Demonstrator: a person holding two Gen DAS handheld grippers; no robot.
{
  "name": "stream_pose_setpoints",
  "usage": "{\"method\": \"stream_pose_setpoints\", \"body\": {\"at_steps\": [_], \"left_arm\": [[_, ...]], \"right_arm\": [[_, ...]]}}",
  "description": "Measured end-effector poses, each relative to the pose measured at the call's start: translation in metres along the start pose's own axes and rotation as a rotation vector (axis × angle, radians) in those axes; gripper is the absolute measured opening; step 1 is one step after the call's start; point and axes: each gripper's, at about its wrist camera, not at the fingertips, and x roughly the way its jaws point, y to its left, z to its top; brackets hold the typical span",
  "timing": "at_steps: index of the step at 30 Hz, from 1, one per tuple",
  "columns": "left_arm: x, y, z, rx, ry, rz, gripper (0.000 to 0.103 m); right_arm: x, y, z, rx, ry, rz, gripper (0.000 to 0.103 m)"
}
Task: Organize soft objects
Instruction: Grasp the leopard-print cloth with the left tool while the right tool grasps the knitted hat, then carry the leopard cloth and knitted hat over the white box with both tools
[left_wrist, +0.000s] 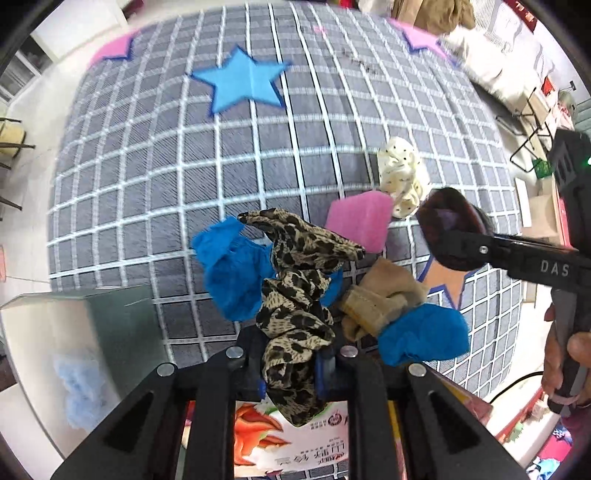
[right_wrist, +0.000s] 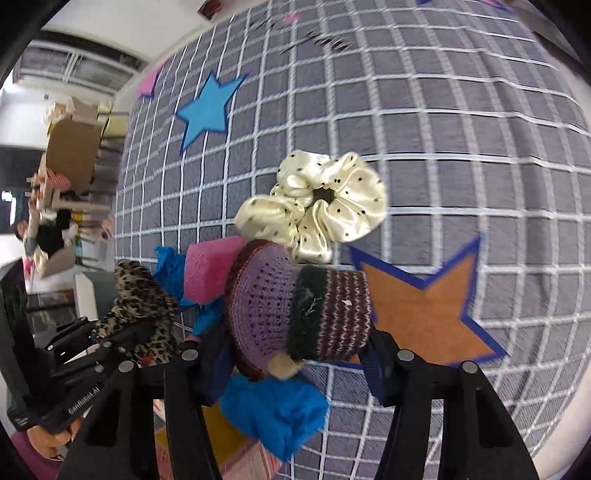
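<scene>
My left gripper (left_wrist: 290, 363) is shut on a leopard-print scrunchie (left_wrist: 295, 291), held above the grey checked bedspread (left_wrist: 184, 166). My right gripper (right_wrist: 291, 354) is shut on a purple knitted hat (right_wrist: 295, 302) with a dark striped band; it also shows in the left wrist view (left_wrist: 450, 232). On the bedspread lie a pink sponge (left_wrist: 360, 219), a cream dotted scrunchie (right_wrist: 321, 203), a tan cloth piece (left_wrist: 380, 299) and two blue crumpled cloths (left_wrist: 232, 273) (left_wrist: 423, 334).
A white and grey open box (left_wrist: 85, 332) stands at the bed's left edge. A printed package (left_wrist: 291, 443) lies under my left gripper. Pillows and clothes (left_wrist: 491, 48) sit at the far right. Cardboard boxes (right_wrist: 70, 155) stand beyond the bed.
</scene>
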Motion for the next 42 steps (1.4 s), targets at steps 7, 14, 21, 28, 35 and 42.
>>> {"method": "stream_pose_setpoints", "body": {"at_steps": [7, 14, 21, 28, 35, 42], "left_arm": [[-0.053, 0.0, -0.023, 0.019, -0.093, 0.039, 0.02], [-0.071, -0.01, -0.071, 0.033, -0.126, 0.046, 0.02], [-0.094, -0.006, -0.109, 0.014, -0.174, 0.053, 0.02], [-0.114, 0.019, -0.136, -0.035, -0.226, 0.077, 0.02], [-0.121, 0.044, -0.159, -0.091, -0.246, 0.094, 0.02], [-0.126, 0.064, -0.174, -0.147, -0.269, 0.09, 0.02]], "right_arm": [[-0.046, -0.005, -0.029, 0.037, -0.064, -0.008, 0.06], [-0.081, 0.033, -0.066, 0.005, -0.116, 0.024, 0.06], [-0.106, 0.083, -0.095, -0.092, -0.146, 0.023, 0.06], [-0.105, 0.13, -0.119, -0.168, -0.133, 0.023, 0.06], [-0.089, 0.177, -0.132, -0.273, -0.094, 0.014, 0.06], [-0.074, 0.205, -0.143, -0.345, -0.059, -0.008, 0.06]]}}
